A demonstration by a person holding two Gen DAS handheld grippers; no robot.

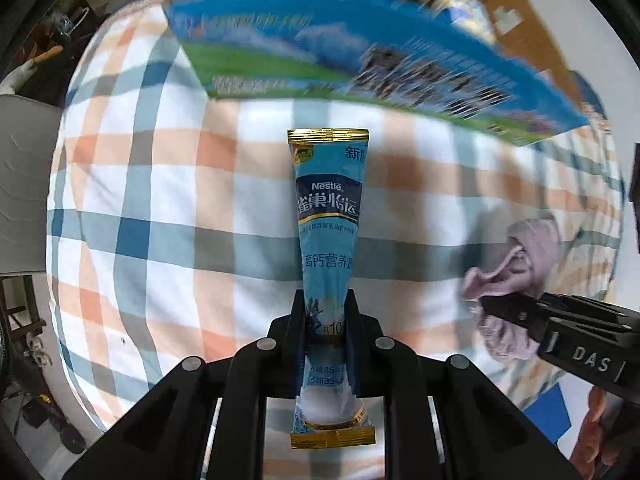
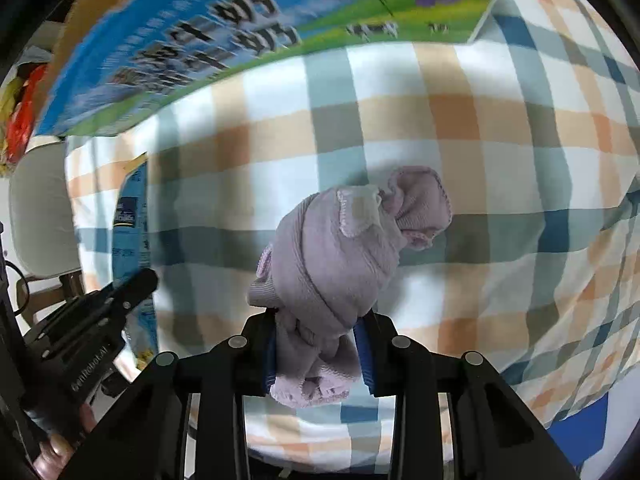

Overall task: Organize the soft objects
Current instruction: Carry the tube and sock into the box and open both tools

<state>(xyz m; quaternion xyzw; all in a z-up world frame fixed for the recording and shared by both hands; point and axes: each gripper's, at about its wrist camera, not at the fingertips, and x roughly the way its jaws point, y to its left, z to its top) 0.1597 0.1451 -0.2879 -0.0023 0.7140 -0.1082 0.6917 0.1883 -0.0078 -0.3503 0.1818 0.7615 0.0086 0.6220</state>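
My left gripper [image 1: 326,312] is shut on a long blue sachet [image 1: 328,224] with gold ends, gripping its lower part; the packet hangs above the checked cloth [image 1: 160,200]. In the right wrist view the same sachet [image 2: 134,248] shows at the left with the left gripper [image 2: 136,284] on it. My right gripper [image 2: 320,332] is shut on a bundled mauve cloth [image 2: 336,252], squeezing its lower folds between the blue pads [image 2: 364,352]. From the left wrist view, the mauve cloth [image 1: 524,252] and the right gripper [image 1: 500,308] sit at the right.
A large cardboard box [image 1: 360,60] printed in blue and green with cows and flowers [image 2: 180,52] stands at the far side of the cloth, holding colourful packets. A pale chair [image 2: 40,208] stands left. A blue patch [image 1: 548,416] lies beside the cloth's near edge.
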